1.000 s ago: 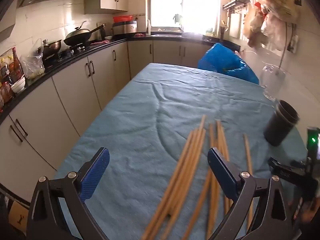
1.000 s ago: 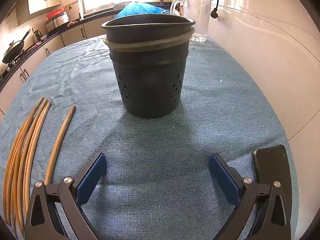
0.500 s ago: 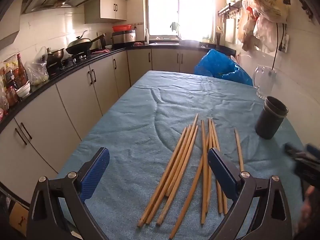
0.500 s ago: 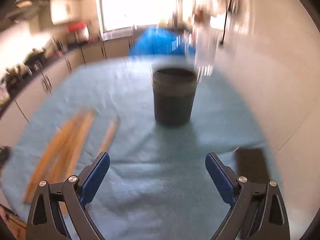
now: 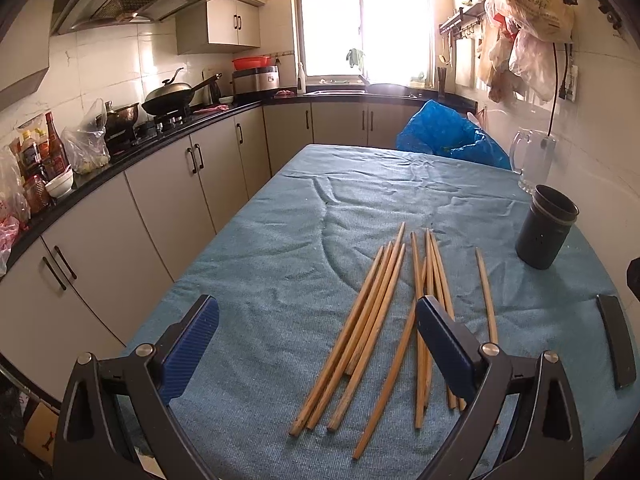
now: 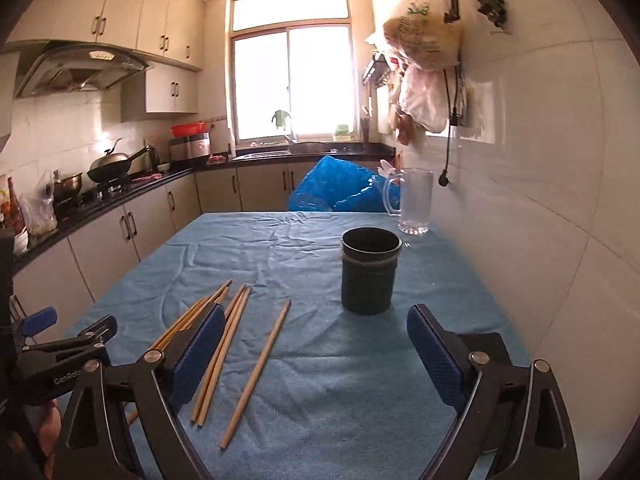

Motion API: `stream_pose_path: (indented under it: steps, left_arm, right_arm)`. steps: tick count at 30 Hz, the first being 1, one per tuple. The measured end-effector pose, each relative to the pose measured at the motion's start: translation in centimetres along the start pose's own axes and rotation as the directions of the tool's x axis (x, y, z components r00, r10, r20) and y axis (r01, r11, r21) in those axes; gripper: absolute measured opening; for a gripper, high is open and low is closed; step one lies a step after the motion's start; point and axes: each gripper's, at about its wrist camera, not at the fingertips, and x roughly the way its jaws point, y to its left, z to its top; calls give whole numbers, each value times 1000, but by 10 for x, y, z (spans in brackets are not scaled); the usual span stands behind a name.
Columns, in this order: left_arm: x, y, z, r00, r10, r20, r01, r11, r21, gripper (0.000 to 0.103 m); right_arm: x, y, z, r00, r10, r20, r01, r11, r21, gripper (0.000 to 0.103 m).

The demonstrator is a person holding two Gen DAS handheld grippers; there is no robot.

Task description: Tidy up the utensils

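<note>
left wrist view: ten long brown wooden chopsticks (image 5: 384, 320) lie loose on the blue cloth-covered table (image 5: 280, 248), nine fanned together, one apart on the right. one dark round perforated utensil holder (image 5: 545, 227) stands upright beyond them, near the wall edge, one clear glass mug (image 5: 532, 160) behind it. left gripper (image 5: 316, 344) gapes wide above the near chopstick ends, touching nothing. right wrist view: right gripper (image 6: 316, 356) wide too, jaws closing slightly, nothing between them, holder (image 6: 370, 270) ahead. bare cloth lies open left of the chopsticks; flat black phone (image 5: 616, 344) by the right edge
</note>
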Motion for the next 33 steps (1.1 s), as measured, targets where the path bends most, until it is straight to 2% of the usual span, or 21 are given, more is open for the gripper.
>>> stream_pose_path:
  steps: [8,33]
  left_arm:
    - [8,-3,-5,1000,-6,-23,7,1000,6,98]
    - [24,-4,-17,999,-8,-51,9,1000,9,98]
  right_arm:
    - [8,5,-4,999,-14,-41,13,1000,-20,95]
    - [18,4,-11,997,-6,-76,5,1000,-12,95]
